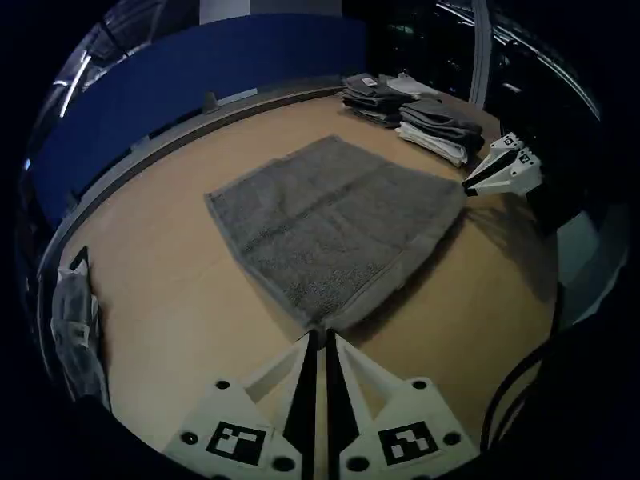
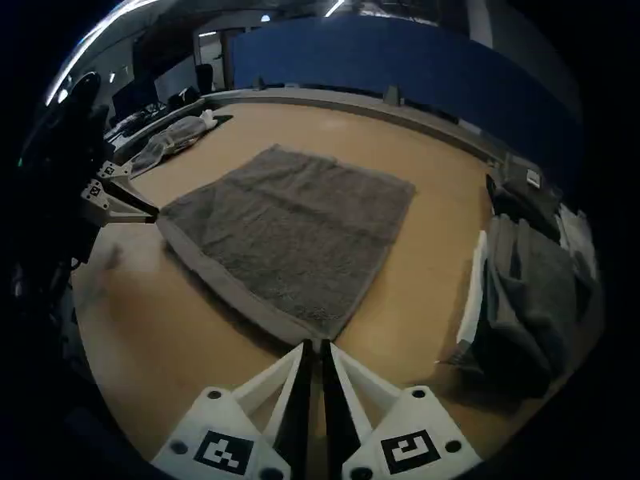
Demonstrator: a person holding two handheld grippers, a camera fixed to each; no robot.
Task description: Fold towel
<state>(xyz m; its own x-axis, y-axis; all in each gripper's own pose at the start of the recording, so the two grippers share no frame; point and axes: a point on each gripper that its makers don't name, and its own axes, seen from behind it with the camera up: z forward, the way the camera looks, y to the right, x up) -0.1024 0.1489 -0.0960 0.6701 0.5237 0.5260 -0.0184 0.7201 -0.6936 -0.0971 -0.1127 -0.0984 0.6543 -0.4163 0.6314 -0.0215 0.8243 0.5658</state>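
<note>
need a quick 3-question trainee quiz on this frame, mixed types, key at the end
1. True or false: the grey towel lies crumpled in a heap on the table.
2. The left gripper and right gripper each pinch the towel at: A) its middle, B) a near corner, C) its far edge.
3. What colour is the partition behind the table?
Key: 1 false, it lies spread flat; 2 B; 3 blue.
</note>
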